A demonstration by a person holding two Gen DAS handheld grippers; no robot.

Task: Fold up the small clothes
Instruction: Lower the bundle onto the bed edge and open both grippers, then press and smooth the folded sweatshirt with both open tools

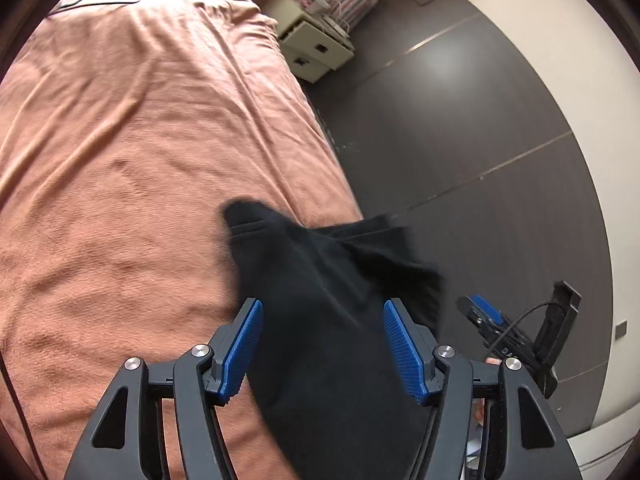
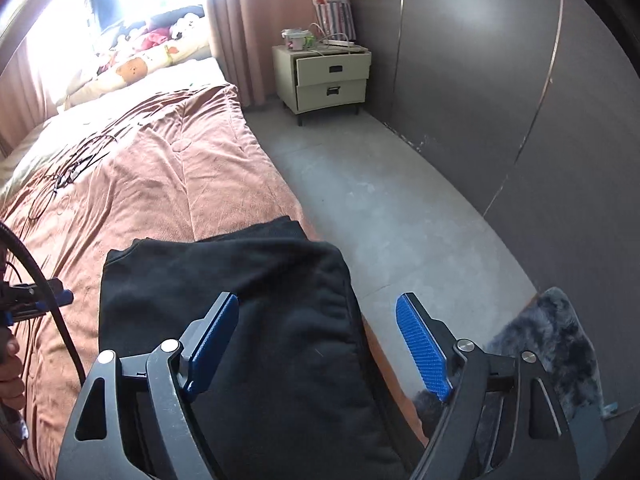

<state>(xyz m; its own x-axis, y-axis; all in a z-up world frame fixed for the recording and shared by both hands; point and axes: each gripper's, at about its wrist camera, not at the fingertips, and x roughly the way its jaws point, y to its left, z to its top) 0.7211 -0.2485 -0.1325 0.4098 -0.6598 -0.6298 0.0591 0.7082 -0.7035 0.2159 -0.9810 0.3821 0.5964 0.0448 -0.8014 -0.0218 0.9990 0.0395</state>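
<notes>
- On the bed, over a pink-brown bedspread [image 2: 168, 184], we see a black garment [image 2: 248, 320] lying near the edge closest to the floor.
- Our left gripper [image 1: 323, 344] stands with its jaws spread; the blue pads [image 1: 242, 348] sit either side of the black cloth without pressing on it.
- From the left wrist view the garment [image 1: 320, 320] looks bunched and blurred, with a rumpled corner hanging past the edge of the bed over the dark floor [image 1: 460, 128].
- Our right gripper [image 2: 318, 344] is also spread wide. Its left pad lies over the black cloth and its right pad [image 2: 422, 348] stands clear of it, over the bed edge and the grey floor [image 2: 380, 200].
- From the right wrist view the garment lies fairly flat, its far edge a rounded fold, with a second layer showing just beyond it.
- We catch the left gripper [image 2: 40, 300] at the left margin of the right wrist view, with a black cable [image 2: 48, 280] curving past it and part of a hand [image 2: 10, 364] below.
- Thin black cords [image 2: 68, 168] trail across the bedspread farther up.
- A cream nightstand [image 2: 332, 80] with two drawers stands by the wall past the bed, its top cluttered with small things, a striped bag [image 2: 336, 16] behind it.
- A dark furry rug [image 2: 560, 344] lies on the floor at the right.
</notes>
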